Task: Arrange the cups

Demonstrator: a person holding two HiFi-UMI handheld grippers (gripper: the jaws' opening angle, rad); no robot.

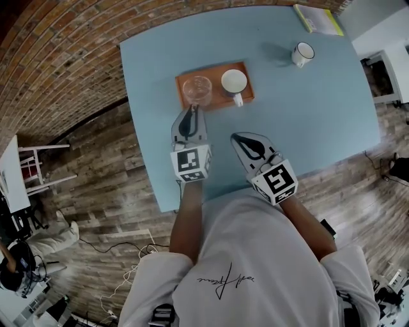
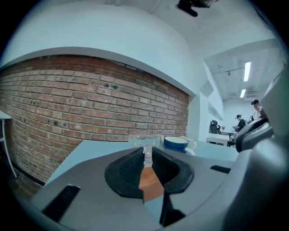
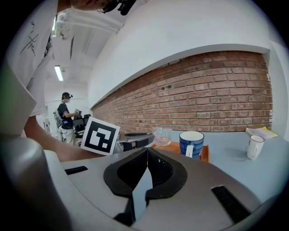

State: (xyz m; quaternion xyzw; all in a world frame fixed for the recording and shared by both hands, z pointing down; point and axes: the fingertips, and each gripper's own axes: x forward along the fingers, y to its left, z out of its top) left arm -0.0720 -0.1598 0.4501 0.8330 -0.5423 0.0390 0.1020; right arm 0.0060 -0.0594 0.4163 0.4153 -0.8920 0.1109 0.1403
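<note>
An orange tray [image 1: 216, 70] on the blue table [image 1: 319, 115] holds a clear glass cup [image 1: 197, 88] on its left and a blue mug [image 1: 234, 82] with a white inside on its right. My left gripper [image 1: 190, 110] reaches the glass's near side. In the left gripper view the glass cup's [image 2: 146, 140] wall stands pinched between the tips of the left gripper [image 2: 148, 155], with the blue mug [image 2: 175, 143] just right of it. My right gripper [image 1: 238, 137] hovers shut and empty over the table, nearer to me. A white mug [image 1: 302, 53] stands alone at the far right.
A yellow book [image 1: 317, 19] lies at the table's far right corner. A brick wall runs along the table's left side. In the right gripper view, the white mug [image 3: 255, 146] and the book [image 3: 260, 132] sit right of the tray [image 3: 204, 153]; a person stands far off at the left.
</note>
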